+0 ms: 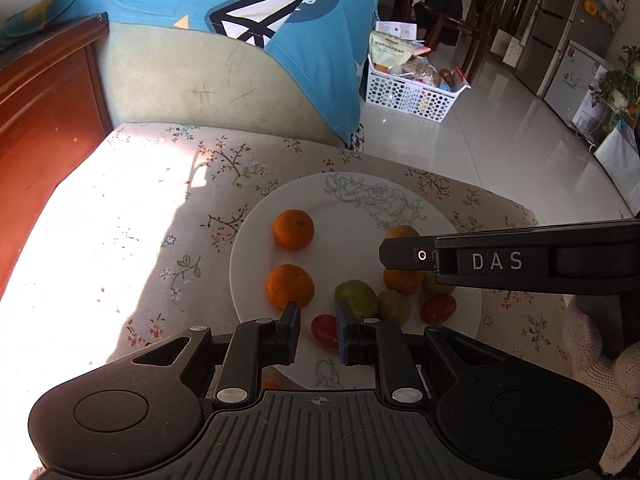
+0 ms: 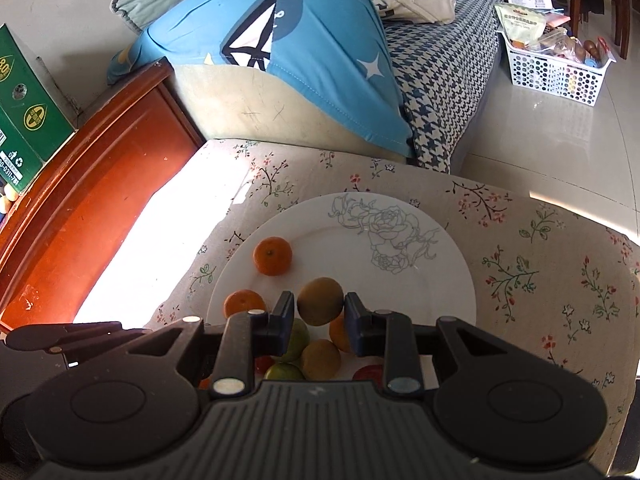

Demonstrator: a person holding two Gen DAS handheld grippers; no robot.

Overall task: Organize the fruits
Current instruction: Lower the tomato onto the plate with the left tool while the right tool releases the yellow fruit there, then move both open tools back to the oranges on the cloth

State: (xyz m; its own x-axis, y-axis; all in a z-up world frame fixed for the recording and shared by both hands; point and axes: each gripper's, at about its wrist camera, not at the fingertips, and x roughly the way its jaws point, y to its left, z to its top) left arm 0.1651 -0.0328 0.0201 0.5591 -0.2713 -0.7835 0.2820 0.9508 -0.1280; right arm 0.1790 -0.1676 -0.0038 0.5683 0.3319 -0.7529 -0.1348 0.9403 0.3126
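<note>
A white plate with a rose drawing lies on a floral cloth. On it are two oranges, a green fruit, yellow-brown fruits and red tomatoes. My left gripper is open and empty, with a red tomato between its fingers. My right gripper is shut on a yellow-brown fruit and holds it above the pile. The plate and an orange show in the right wrist view too. The right gripper's body crosses the left wrist view.
A cushion with blue cloth stands behind the plate. A red-brown wooden cabinet is at the left, with a green box on it. A white basket of goods sits on the tiled floor at the far right.
</note>
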